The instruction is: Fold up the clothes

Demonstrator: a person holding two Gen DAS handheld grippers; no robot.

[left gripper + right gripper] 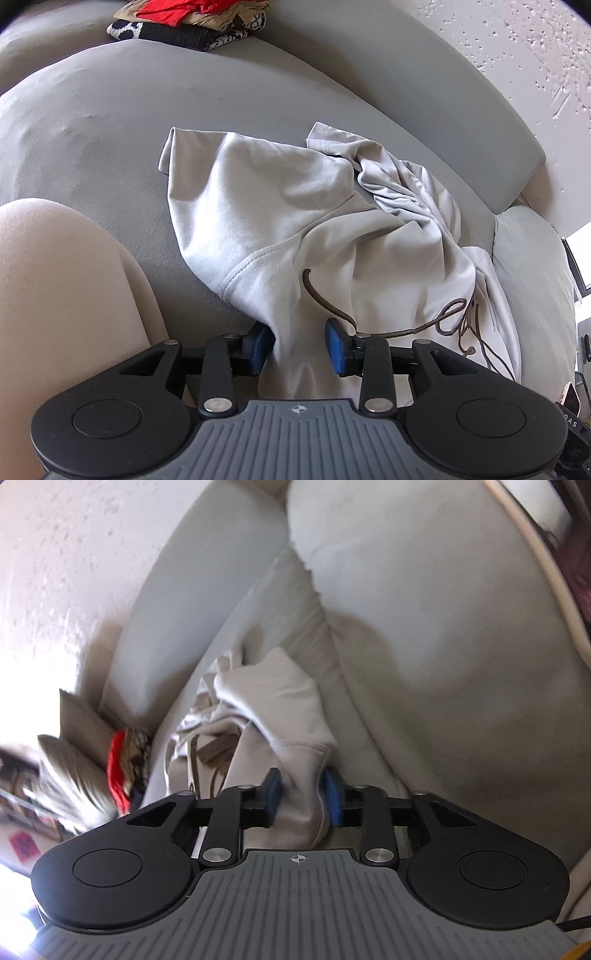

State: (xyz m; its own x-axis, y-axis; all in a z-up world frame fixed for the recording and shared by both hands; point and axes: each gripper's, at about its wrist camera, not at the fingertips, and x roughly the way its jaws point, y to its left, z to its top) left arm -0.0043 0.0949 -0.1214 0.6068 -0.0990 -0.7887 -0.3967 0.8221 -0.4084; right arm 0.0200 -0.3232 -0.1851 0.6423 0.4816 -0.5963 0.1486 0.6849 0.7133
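One pale grey garment (pixel 280 206) lies crumpled on the grey sofa seat (pixel 92 140), and I have a piece of it in each hand. It looks like a hooded top: a stitched hem curves across its near part, and a dark drawstring (pixel 325 302) snakes over the cloth and ends in a loose tangle toward the right side. The far part is bunched into deep folds against the sofa back (pixel 406 96).

My left tongs (pixel 300 345) are clenched on a bunched fold of the cloth at its near edge; the blue pads (pixel 338 347) press in from both sides, and the fabric runs between them and down past the body of the tool. My right tongs (pixel 300 797) are likewise clenched on a gathered edge of the same garment, which rises between the blue pads as a thick roll, with the rest trailing away over the seat. The right wrist view is blurred, so I cannot tell which part of the garment that is.

Farther off on the sofa sits a small stack of folded clothes (pixel 192 22), with a red piece on top and a black-and-white patterned one beneath. A pale cushion (pixel 532 266) lies at the right end of the seat, touching the garment. A textured white wall (pixel 517 44) stands behind the sofa.
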